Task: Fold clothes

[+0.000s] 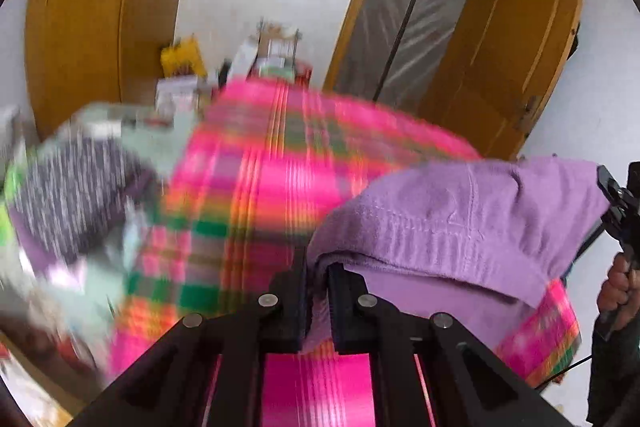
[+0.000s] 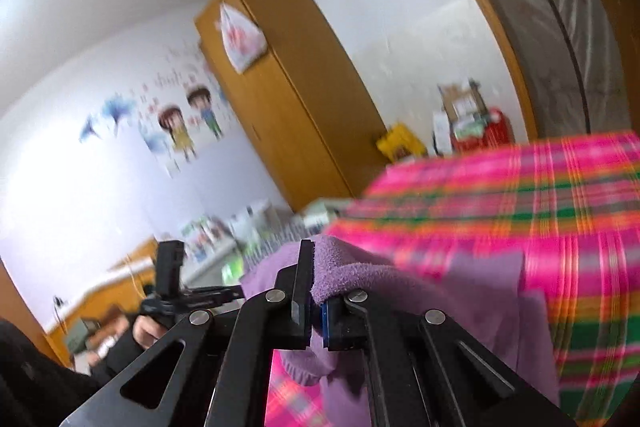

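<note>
A purple fleece garment (image 1: 460, 219) with a ribbed waistband hangs stretched above a pink, green and orange plaid cover (image 1: 272, 163). My left gripper (image 1: 318, 291) is shut on one end of the waistband; purple cloth bunches between its black fingers. In the left wrist view the right gripper (image 1: 616, 203) shows at the far right edge, holding the garment's other end, with a hand (image 1: 618, 291) below it. In the right wrist view my right gripper (image 2: 316, 291) is shut on purple garment (image 2: 352, 271), cloth draped over its right finger. The left gripper (image 2: 176, 291) appears there at lower left.
A pile of other clothes (image 1: 76, 195), grey-striped and pale green, lies left of the plaid cover. A wooden wardrobe (image 2: 288, 95) stands against the wall, with a wooden door (image 1: 512, 51) and plastic-covered doorway behind the bed. Boxes and a yellow item (image 1: 180, 59) sit on the floor beyond.
</note>
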`<state>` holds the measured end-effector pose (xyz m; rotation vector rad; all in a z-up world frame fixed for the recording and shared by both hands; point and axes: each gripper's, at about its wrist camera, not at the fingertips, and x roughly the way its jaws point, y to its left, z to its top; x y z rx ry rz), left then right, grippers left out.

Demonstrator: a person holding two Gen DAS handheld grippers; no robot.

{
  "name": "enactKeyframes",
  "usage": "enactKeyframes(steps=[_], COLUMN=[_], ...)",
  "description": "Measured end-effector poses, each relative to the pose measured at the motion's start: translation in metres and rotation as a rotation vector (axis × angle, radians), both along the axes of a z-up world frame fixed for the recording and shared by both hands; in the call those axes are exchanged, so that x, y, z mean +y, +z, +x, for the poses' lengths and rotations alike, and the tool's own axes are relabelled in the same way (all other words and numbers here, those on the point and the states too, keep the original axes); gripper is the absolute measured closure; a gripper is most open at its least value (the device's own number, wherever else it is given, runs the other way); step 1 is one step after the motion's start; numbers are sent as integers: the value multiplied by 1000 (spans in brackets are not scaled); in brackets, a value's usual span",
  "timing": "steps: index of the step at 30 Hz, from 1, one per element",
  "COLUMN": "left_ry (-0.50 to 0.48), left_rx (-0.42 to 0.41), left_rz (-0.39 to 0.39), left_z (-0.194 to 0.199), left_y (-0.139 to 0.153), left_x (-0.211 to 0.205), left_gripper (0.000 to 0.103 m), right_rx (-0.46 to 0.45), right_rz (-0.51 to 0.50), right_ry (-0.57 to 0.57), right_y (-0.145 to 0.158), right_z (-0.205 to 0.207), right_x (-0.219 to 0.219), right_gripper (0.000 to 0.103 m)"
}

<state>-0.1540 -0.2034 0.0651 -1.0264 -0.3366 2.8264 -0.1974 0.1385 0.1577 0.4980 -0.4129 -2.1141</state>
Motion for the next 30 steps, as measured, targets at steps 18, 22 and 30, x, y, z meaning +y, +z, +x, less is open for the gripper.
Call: enactKeyframes(steps=[18, 22, 30], left_ry=[-94, -129, -186], left_rx=[201, 168, 339], left_rz=[-313, -344, -221], left_z=[-116, -150, -176], left_y=[188, 186, 271], left_x=[104, 141, 199], left_gripper=[94, 94, 94], right_rx=[269, 256, 376], right_rz=[-151, -128, -159], right_ry=[-210, -292, -441], right_y=[156, 158, 217], right_z=[3, -9, 10], right_x=[77, 99, 155], right_gripper=[100, 100, 101])
